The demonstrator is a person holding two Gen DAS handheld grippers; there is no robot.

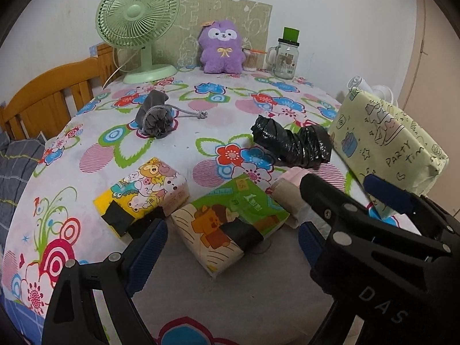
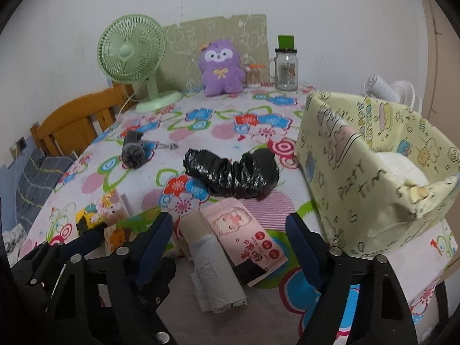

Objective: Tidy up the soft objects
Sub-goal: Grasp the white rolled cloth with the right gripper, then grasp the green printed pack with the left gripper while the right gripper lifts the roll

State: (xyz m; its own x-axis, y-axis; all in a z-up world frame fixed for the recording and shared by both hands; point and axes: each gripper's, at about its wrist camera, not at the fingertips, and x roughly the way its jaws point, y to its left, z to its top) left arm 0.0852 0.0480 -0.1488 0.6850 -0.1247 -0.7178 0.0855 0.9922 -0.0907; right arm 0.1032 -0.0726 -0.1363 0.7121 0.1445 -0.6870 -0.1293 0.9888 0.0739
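Both tongs are apart and empty: left gripper [image 1: 230, 247] over the green tissue pack [image 1: 230, 224], right gripper [image 2: 230, 238] straddling the pink pack [image 2: 247, 235] and grey roll [image 2: 212, 261] at the table's [image 1: 201, 106] near edge. Looks like the pick-up step. Next I'd guess squeeze, then lift into the yellow box [image 2: 359, 172].

Tissue packs [image 1: 230, 224] left of box [image 2: 373, 178].

Glossy crinkled black plastic bag [image 2: 231, 174]

A pale green plastic desk fan [image 1: 137, 20] stands at the far edge of the flower-printed tablecloth [image 1: 95, 141], with a clear glass handled jar with a green lid [image 1: 284, 57] further right along the wall. An orange wooden slatted bed frame [image 1: 49, 97] sits beside the table, and a sheet of greenish cardboard [image 1: 230, 20] leans against the white wall.
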